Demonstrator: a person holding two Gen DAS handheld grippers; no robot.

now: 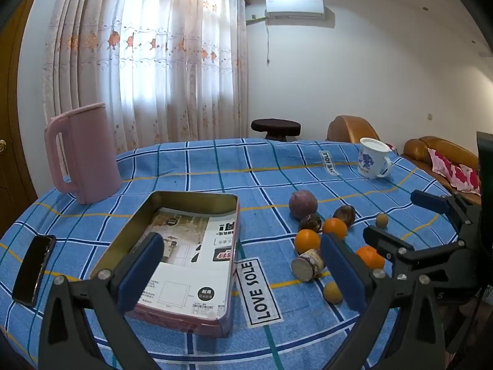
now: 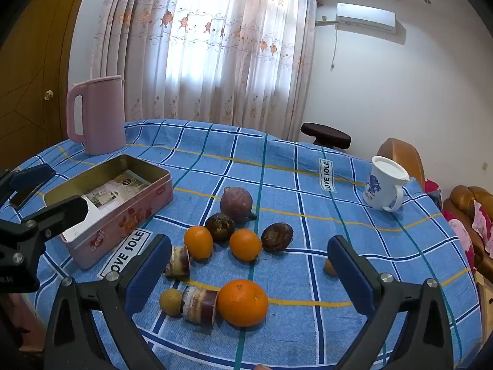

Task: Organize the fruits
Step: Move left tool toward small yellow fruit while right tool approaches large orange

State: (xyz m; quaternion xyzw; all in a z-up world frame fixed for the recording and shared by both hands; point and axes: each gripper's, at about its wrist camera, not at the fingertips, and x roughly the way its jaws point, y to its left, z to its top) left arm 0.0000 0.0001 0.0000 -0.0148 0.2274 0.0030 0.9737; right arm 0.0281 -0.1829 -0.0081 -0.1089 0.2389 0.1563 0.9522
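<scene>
A pink tin box point(image 1: 172, 262) point(image 2: 123, 212) with a printed sheet inside lies open on the blue checked tablecloth. To its right lie loose fruits: three oranges point(image 2: 242, 302) point(image 2: 245, 244) point(image 2: 198, 242), a purple round fruit point(image 2: 236, 204), two dark brown fruits point(image 2: 277, 236) point(image 2: 219, 227), small yellow-brown fruits point(image 2: 171, 301), and two cut purple-white pieces point(image 2: 199, 307) point(image 2: 178, 261). My left gripper point(image 1: 243, 274) is open and empty above the box's right edge. My right gripper point(image 2: 249, 273) is open and empty over the fruits, nearest the big orange.
A pink kettle point(image 1: 83, 154) point(image 2: 97, 114) stands at the back left. A white mug with a blue print point(image 1: 372, 158) point(image 2: 385, 183) stands at the back right. A black phone point(image 1: 34, 269) lies left of the box. A sofa point(image 1: 443, 154) and a stool point(image 1: 275, 128) are behind the table.
</scene>
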